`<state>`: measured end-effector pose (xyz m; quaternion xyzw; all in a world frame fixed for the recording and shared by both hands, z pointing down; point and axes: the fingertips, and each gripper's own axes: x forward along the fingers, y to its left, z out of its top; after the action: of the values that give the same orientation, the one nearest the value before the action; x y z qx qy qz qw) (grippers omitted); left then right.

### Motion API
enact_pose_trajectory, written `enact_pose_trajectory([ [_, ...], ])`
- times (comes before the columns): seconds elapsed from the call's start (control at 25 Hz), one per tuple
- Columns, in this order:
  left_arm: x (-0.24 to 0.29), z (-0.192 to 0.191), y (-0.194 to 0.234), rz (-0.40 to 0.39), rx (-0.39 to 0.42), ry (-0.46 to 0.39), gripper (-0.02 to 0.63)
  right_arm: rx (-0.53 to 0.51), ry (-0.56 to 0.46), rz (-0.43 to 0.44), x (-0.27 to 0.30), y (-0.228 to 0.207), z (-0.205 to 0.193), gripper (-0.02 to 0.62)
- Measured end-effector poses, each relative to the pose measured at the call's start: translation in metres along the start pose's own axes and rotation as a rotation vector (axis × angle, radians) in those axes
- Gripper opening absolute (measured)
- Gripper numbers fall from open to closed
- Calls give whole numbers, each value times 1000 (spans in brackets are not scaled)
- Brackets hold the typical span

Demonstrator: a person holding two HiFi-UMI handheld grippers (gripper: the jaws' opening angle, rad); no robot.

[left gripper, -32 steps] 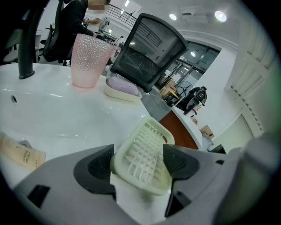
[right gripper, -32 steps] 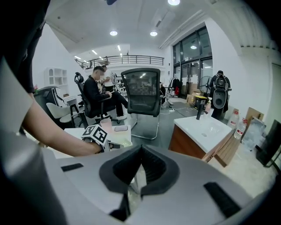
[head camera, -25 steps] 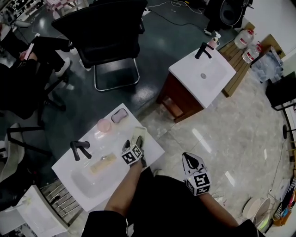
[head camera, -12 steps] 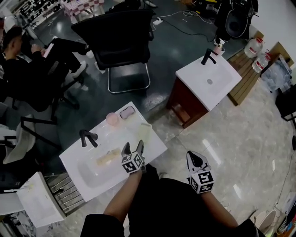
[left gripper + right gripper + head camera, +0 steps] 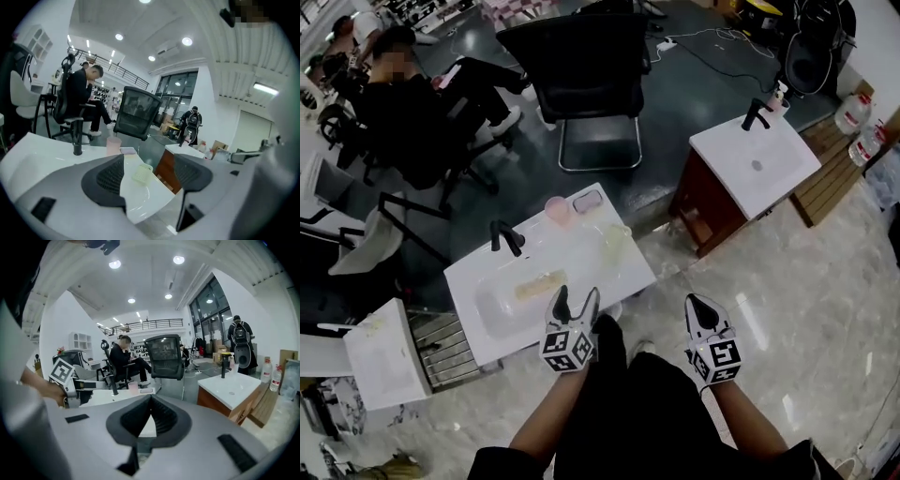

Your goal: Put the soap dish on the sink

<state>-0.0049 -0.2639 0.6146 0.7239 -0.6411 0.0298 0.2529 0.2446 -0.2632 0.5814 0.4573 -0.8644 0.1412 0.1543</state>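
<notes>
Soap dish [image 5: 616, 238] rests on sink [image 5: 473, 277]; left gripper [image 5: 576, 298] wide, empty; right gripper [image 5: 693, 303] closed.

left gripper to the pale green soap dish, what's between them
Just bare sink top up to the soap dish, as the left gripper view shows.

Head view looks steeply down; gripper views share the near sink [image 5: 591, 262]

Open workshop interior.
Dark floor [image 5: 675, 103] meets pale glossy tiles [image 5: 806, 281]; black office chair [image 5: 586, 56], wood-sided vanity [image 5: 741, 178], tall windows [image 5: 174, 86], recessed ceiling lights [image 5: 177, 259], white walls [image 5: 208, 93].
</notes>
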Motion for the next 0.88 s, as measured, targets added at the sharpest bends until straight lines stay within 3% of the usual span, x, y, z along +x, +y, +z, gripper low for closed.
enact_pose_trajectory([
  [0.12, -45, 6, -9, -7, 49, -31, 324, -18, -11, 21, 0, 0, 3, -2],
  [0.32, -93, 9, -2, 2, 38, -43, 182, 67, -35, 8, -9, 13, 4, -3],
  [0.44, -106, 22, -5, 3, 50, -77, 61, 67, -62, -21, -26, 20, 19, -2],
  [0.68, -129, 59, 3, -61, 179, -91, 38, -27, -96, -48, -35, 60, 33, -2],
  [0.88, -166, 97, 34, -88, 217, -175, 26, -22, -112, -93, -44, 96, 42, -3],
])
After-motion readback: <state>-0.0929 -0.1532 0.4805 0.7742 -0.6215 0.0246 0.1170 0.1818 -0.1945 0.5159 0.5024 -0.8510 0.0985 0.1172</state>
